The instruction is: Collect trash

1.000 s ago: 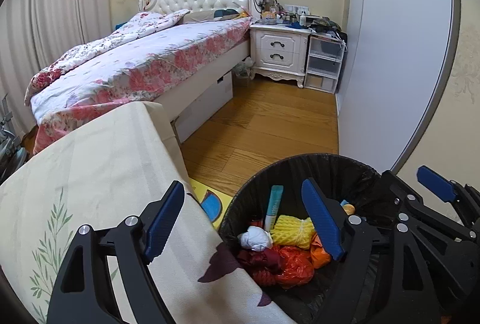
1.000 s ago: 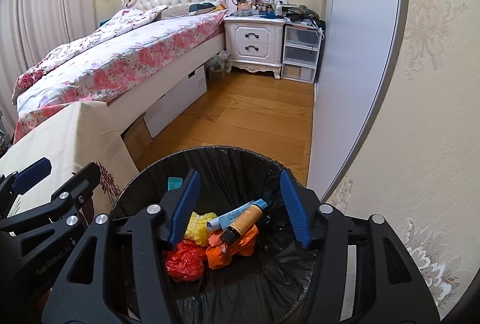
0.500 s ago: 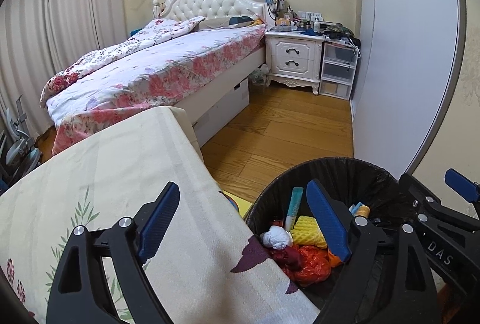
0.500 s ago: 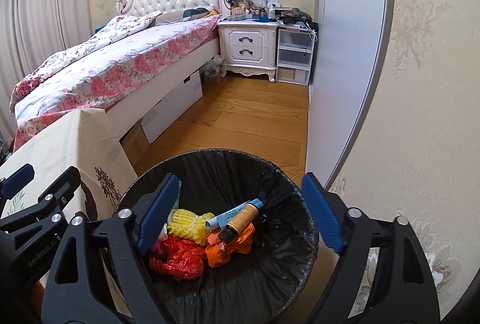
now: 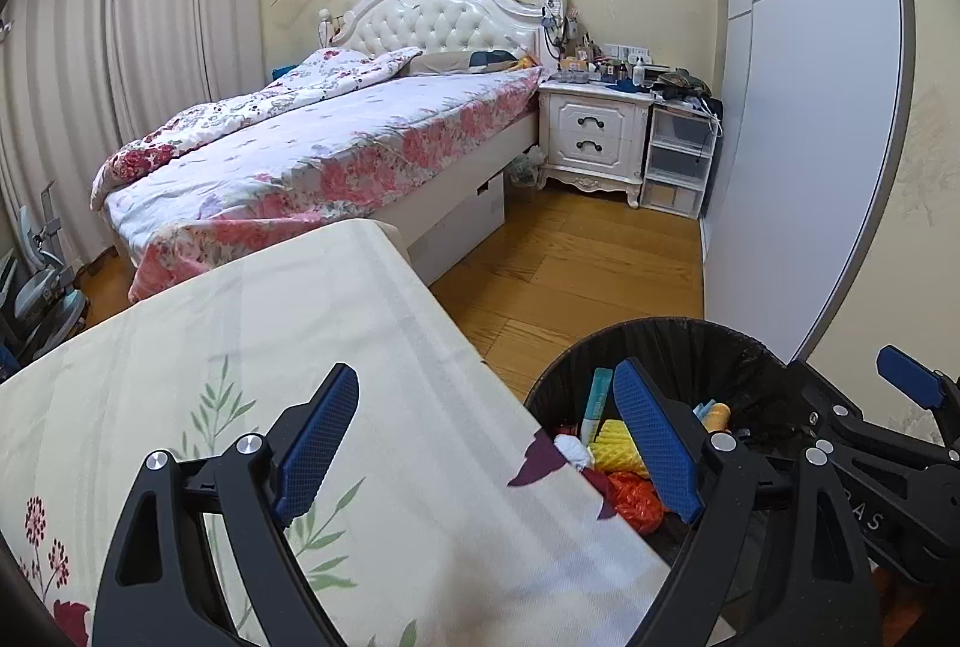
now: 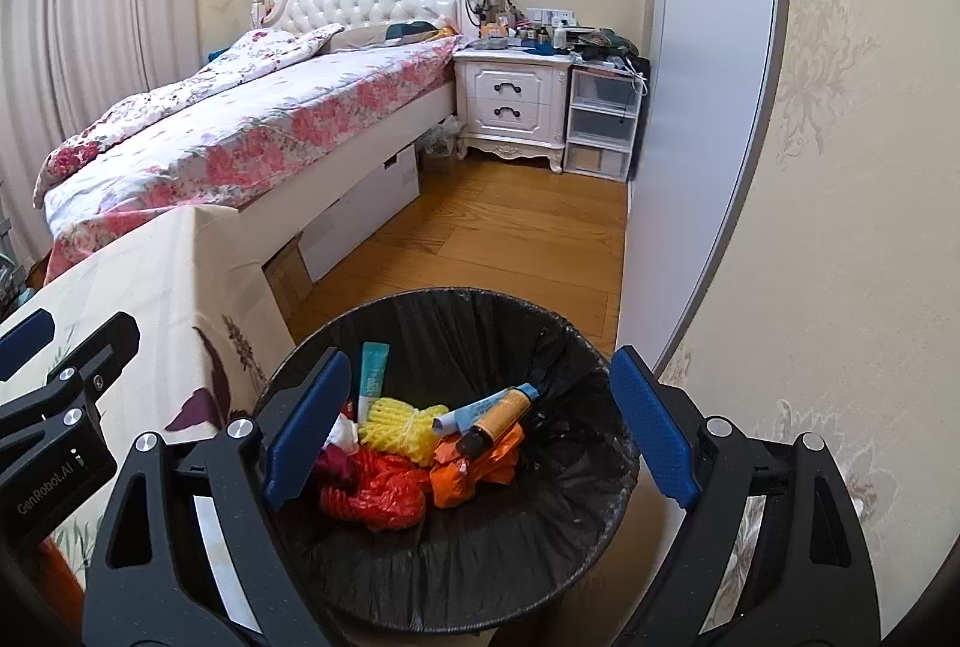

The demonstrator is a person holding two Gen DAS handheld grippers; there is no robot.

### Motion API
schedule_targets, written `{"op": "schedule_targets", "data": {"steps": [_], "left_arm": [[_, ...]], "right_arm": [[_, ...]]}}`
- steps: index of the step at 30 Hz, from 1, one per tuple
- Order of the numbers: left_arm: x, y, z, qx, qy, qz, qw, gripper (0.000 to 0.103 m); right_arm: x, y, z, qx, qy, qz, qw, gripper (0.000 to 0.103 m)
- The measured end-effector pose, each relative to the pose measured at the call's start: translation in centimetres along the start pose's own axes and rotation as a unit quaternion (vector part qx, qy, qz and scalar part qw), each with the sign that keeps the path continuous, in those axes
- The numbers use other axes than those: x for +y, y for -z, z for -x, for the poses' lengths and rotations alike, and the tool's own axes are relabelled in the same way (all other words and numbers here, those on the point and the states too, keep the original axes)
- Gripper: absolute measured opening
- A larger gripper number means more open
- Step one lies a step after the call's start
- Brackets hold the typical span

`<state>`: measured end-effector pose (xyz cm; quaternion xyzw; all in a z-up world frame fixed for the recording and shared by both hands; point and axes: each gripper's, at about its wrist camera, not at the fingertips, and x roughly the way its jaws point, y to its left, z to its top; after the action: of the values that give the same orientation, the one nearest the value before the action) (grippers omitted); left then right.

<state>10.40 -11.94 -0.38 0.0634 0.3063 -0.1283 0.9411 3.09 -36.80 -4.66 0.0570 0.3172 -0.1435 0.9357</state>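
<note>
My right gripper hangs over the black-lined bin, jaws spread wide, nothing between them. My left gripper is as wide and as empty, over the table's cloth at its right edge. The trash lies in the bin — red bag, yellow net, orange wrapper, tubes. Beyond, the bed.
</note>
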Motion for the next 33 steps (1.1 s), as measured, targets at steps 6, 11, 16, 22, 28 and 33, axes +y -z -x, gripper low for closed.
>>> {"op": "schedule_targets", "data": {"steps": [6,11,16,22,28,33], "left_arm": [[1.1,1.3,2.2,-0.003,-0.005,0.005,1.0000,0.084],[1.9,2.1,3.9,-0.006,-0.009,0.007,0.9999,0.084],[2.8,2.9,5.6,-0.012,-0.014,0.014,0.9997,0.084],[3.6,3.5,7.1,-0.014,-0.017,0.020,0.9996,0.084],[3.9,4.0,8.2,-0.016,-0.018,0.024,0.9994,0.084],[4.2,4.2,8.5,-0.015,-0.017,0.031,0.9993,0.084]], "right_arm": [[0.9,0.9,2.4,-0.006,-0.011,0.012,1.000,0.086],[1.6,1.4,4.3,-0.013,-0.022,0.024,0.999,0.086],[2.1,2.1,6.0,-0.020,-0.029,0.035,0.999,0.087],[2.3,2.8,7.8,-0.024,-0.034,0.040,0.998,0.087],[2.5,3.2,9.2,-0.033,-0.034,0.045,0.998,0.087],[2.5,3.5,9.8,-0.036,-0.031,0.048,0.998,0.087]]}}
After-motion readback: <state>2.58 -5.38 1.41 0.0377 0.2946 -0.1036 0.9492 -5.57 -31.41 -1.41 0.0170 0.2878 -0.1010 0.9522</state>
